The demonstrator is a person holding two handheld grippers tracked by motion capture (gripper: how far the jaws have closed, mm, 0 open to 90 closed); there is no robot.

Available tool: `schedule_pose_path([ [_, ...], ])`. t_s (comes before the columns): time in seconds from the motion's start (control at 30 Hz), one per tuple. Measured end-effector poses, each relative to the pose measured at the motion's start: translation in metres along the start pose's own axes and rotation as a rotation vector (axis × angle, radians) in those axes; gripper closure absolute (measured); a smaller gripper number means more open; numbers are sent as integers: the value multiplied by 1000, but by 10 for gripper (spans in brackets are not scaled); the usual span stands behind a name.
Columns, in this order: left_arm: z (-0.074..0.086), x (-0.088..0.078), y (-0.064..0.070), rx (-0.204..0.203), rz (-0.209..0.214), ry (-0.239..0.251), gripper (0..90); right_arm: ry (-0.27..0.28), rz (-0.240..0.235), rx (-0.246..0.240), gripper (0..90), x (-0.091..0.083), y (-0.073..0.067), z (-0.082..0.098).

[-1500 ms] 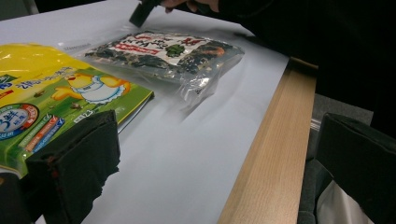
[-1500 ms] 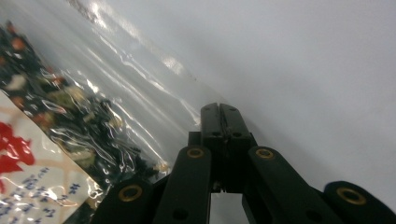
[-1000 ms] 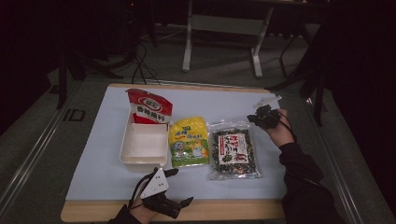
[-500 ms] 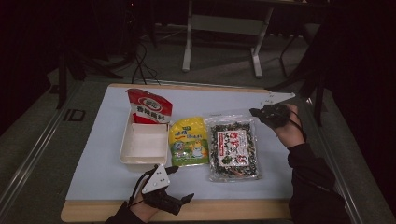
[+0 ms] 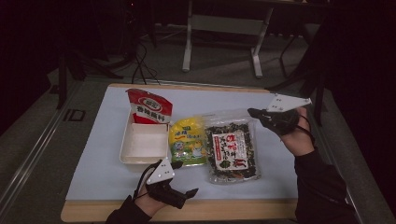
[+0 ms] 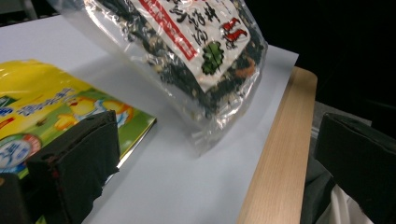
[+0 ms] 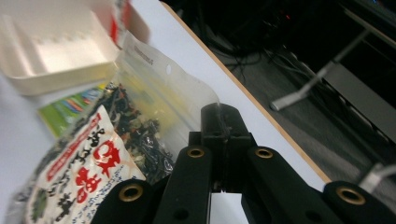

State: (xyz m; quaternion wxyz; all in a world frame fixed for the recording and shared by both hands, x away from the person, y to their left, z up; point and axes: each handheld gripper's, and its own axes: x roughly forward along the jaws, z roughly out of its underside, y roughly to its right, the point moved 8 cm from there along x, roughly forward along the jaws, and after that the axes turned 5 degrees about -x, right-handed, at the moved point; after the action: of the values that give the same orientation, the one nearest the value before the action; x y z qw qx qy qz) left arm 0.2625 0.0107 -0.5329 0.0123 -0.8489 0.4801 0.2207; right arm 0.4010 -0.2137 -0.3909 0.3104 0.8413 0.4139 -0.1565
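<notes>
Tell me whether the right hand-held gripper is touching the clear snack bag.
Touching. The right gripper view shows the right hand-held gripper shut on the top corner of the clear snack bag, its jaws pinching the plastic with no gap.

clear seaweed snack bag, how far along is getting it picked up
Done: the right gripper is shut on the top corner of the clear plastic bag of dark dried mix with a red-and-white label. In hand: that end is raised while the bottom edge seems still on the pale blue mat. Left, probably: placing it in the empty white rectangular tray. The left gripper stands open.
</notes>
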Motion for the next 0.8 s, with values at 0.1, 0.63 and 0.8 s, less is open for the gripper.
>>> schedule_pose_path([
  [0.1, -2, 8, 0, -15, 7, -2, 23, 26, -4, -33, 900, -8, -10, -11],
  [0.63, -20, 55, -15, -115, 17, 58, 138, 119, -71, -109, 900, -43, -46, -38],
  [0.8, -30, 63, -14, -58, 100, 80, 269, 128, -89, -123, 900, -49, -53, -42],
])
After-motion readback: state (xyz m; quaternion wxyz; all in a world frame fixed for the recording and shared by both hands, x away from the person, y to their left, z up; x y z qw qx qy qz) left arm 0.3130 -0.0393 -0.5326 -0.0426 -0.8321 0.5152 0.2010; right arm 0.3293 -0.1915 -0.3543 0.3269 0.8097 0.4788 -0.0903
